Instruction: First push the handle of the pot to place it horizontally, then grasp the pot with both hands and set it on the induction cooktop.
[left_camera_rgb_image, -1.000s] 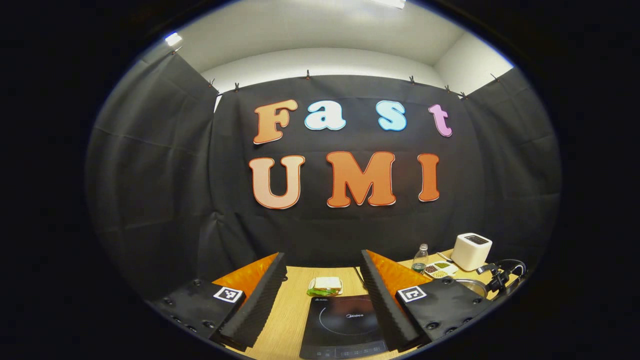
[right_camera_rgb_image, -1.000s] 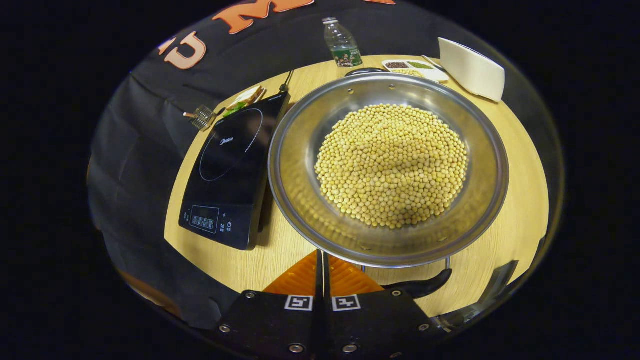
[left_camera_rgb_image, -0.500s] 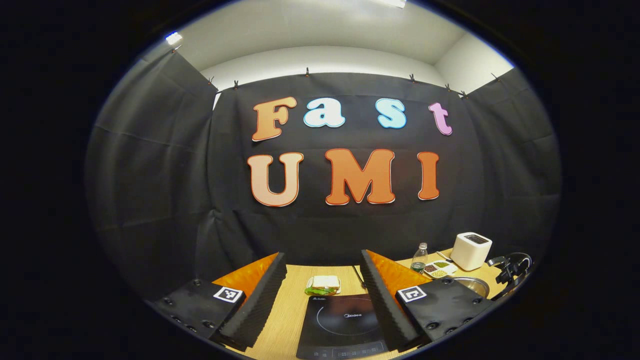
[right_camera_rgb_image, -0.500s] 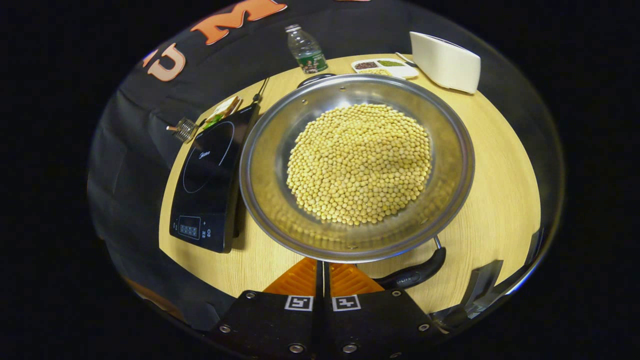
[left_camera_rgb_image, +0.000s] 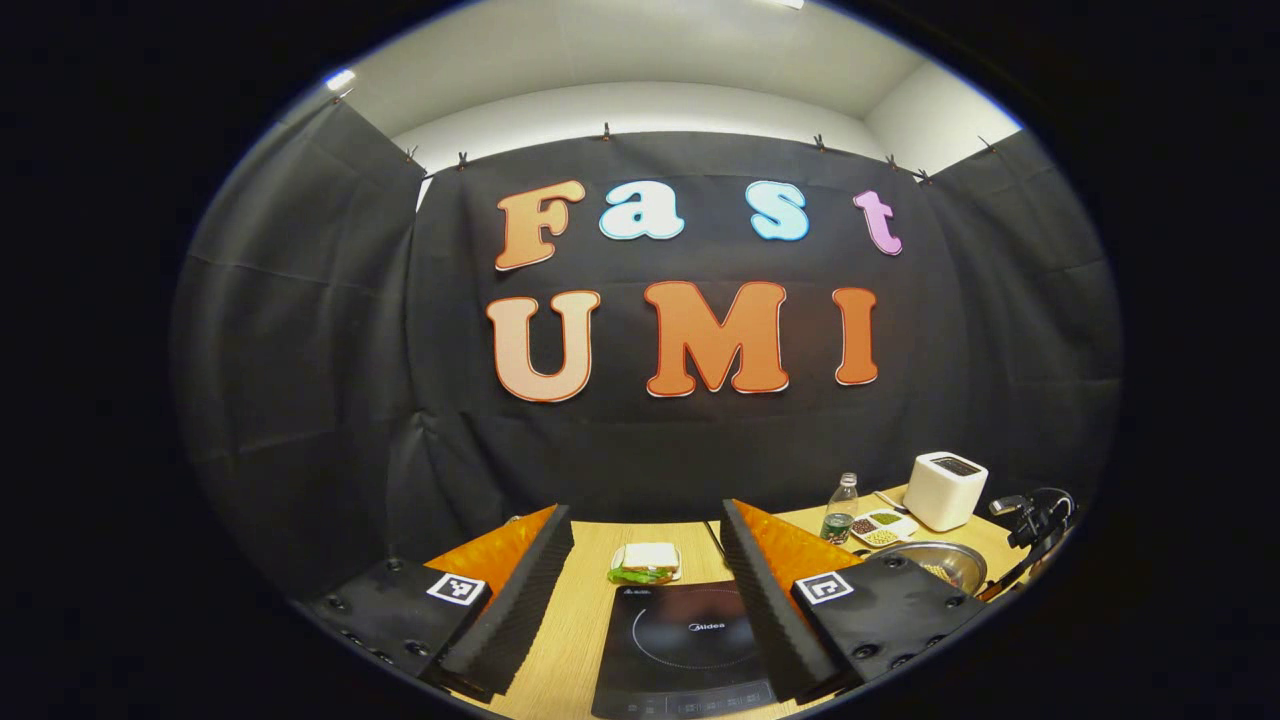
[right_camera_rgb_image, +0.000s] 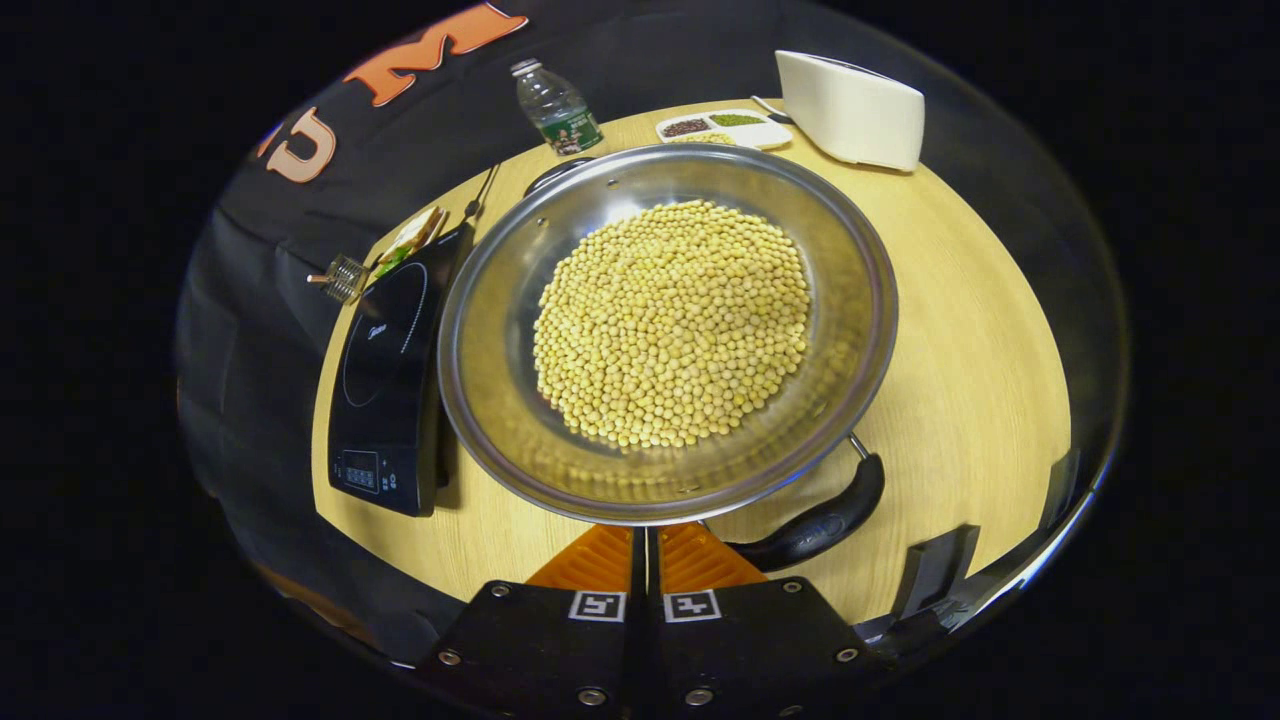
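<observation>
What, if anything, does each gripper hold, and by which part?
Nothing is held. The left gripper is open over the cooktop. The right gripper is shut, its fingers together beside the pot handle, not around it.

Left hand-held gripper (left_camera_rgb_image: 645, 535): black screwed plates, square black-white markers, ribbed finger faces. Right hand-held gripper (right_camera_rgb_image: 645, 535): same.

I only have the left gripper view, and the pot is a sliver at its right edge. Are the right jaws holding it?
Observer: No. The right gripper has its jaws shut on nothing, just at the near rim of the pot.
Operator: Where's the handle?
Observer: The black handle sticks out just right of those jaws, slanting up to the right in the right gripper view.
Operator: How full is the pot?
Observer: A mound of yellow beans covers its bottom.
</observation>
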